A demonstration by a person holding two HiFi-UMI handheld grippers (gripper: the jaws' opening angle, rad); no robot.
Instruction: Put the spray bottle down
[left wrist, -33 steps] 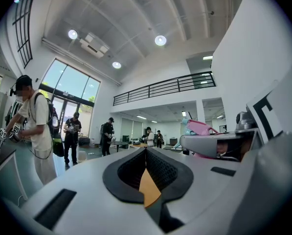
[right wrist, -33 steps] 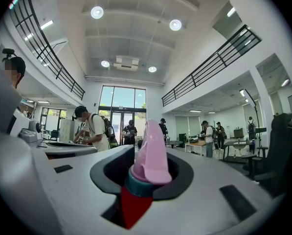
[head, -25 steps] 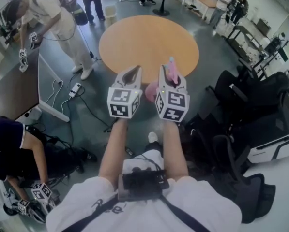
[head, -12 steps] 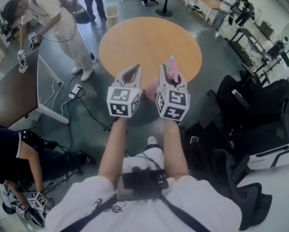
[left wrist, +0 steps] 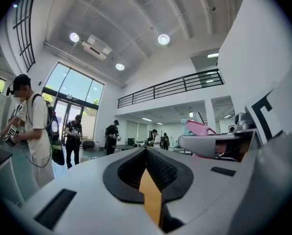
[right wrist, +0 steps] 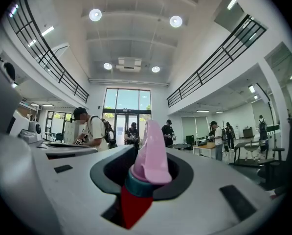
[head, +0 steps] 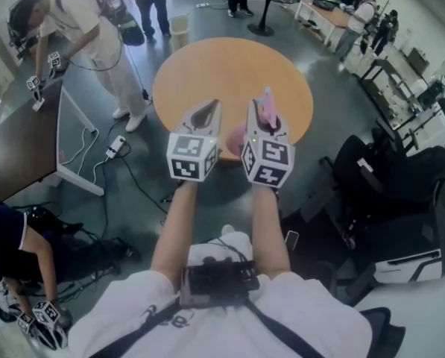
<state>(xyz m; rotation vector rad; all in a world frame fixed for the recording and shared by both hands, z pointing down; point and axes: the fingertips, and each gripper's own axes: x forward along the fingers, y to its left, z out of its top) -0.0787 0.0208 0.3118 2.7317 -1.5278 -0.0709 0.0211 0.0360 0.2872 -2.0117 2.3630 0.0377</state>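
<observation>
The right gripper [head: 265,116] is clenched on the pink bottle [right wrist: 149,156], its nozzle upright between the jaws. The bottle hangs in the air, apparently over the near edge of the round table [head: 229,62], though the grippers hide its base. Just left, the left gripper [head: 206,112] is closed on nothing.

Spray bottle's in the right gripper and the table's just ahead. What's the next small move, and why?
Probably carry the right gripper a little further forward over the round wooden table before lowering. It is clamped on the pink spray bottle, which stands upright. In the head view the bottle appears only about level with the table's near edge, so releasing here could drop it.
</observation>
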